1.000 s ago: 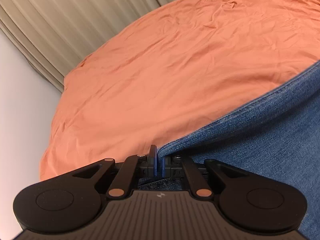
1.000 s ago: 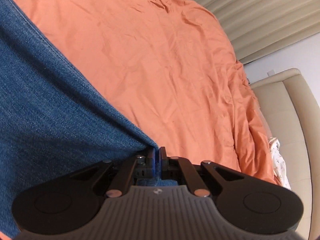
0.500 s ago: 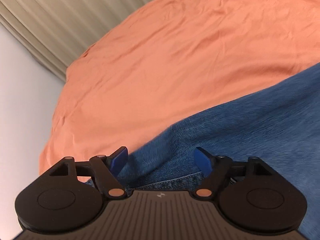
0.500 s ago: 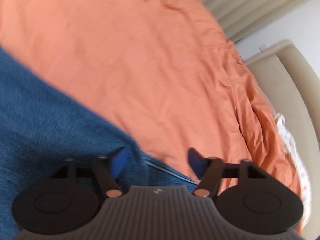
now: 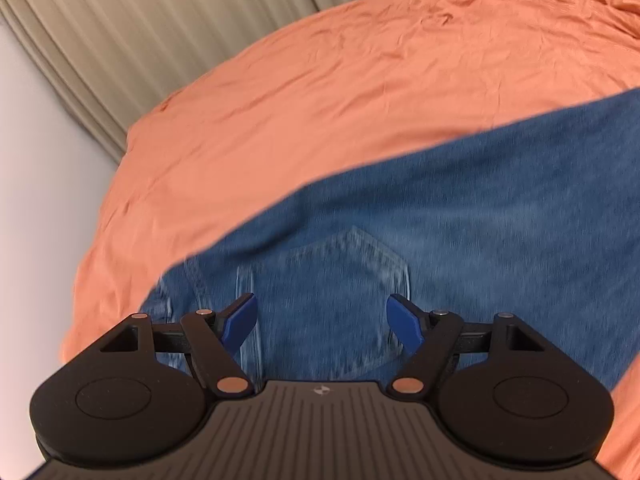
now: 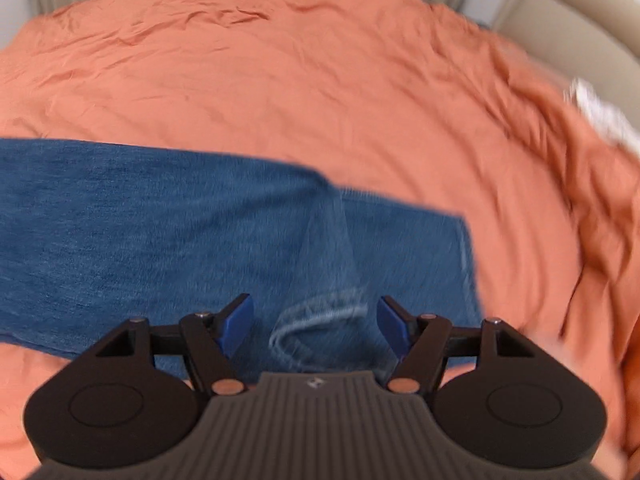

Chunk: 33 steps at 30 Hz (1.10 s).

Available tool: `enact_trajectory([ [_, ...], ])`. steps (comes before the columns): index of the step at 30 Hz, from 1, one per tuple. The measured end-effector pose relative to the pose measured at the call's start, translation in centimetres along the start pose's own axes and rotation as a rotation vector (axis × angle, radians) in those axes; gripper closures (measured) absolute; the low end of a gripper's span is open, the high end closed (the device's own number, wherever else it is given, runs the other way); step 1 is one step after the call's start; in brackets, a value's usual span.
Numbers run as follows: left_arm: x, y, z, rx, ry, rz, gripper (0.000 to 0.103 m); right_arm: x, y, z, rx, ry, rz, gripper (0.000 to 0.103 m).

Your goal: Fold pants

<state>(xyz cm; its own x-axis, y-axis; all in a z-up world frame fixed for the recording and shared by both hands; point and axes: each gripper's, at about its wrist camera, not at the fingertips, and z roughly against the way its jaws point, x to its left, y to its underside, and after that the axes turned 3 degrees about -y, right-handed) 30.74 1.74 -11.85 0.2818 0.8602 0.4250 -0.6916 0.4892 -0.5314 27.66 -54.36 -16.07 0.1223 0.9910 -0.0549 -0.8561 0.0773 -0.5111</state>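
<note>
Blue denim pants lie flat on an orange bedsheet. In the left wrist view a back pocket shows just ahead of my left gripper, which hangs above the cloth, open, with nothing between its blue pads. In the right wrist view the pants stretch off to the left, and a folded-over leg end with a pale hem lies below my right gripper. That gripper is open too and holds nothing.
The orange sheet covers the whole bed around the pants. Beige pleated curtains hang beyond the bed's far edge. A cream padded headboard and a white patterned cloth lie at the right.
Both grippers were shut on the denim edge a second ago; they have opened and let it go. Both have lifted and pulled back, and the pants now lie flat.
</note>
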Motion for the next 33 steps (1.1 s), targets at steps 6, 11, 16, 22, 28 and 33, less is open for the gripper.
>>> enact_trajectory([
  [6,0.3,1.5,0.8,0.051,0.000,0.057,0.019,-3.6,-0.1,-2.5,0.026,-0.092,-0.286,0.103],
  [11,0.3,1.5,0.6,0.061,-0.019,0.060,0.019,-5.4,-4.0,-0.2,-0.074,0.062,-0.193,0.103],
  [16,0.2,1.3,-0.6,0.078,-0.032,0.091,0.019,-8.5,-7.7,-1.4,-0.088,0.225,-0.089,0.103],
  [22,0.4,1.4,-1.2,0.088,-0.039,0.112,0.020,-10.8,-8.4,-5.1,-0.045,0.349,-0.057,0.089],
  [28,0.5,2.1,0.0,0.051,-0.006,0.158,0.020,-12.7,-5.2,-3.9,-0.033,0.253,-0.191,0.087],
  [33,-0.5,3.5,1.6,0.037,0.020,0.162,0.020,-13.4,-0.7,-1.2,-0.040,0.108,-0.417,0.076],
])
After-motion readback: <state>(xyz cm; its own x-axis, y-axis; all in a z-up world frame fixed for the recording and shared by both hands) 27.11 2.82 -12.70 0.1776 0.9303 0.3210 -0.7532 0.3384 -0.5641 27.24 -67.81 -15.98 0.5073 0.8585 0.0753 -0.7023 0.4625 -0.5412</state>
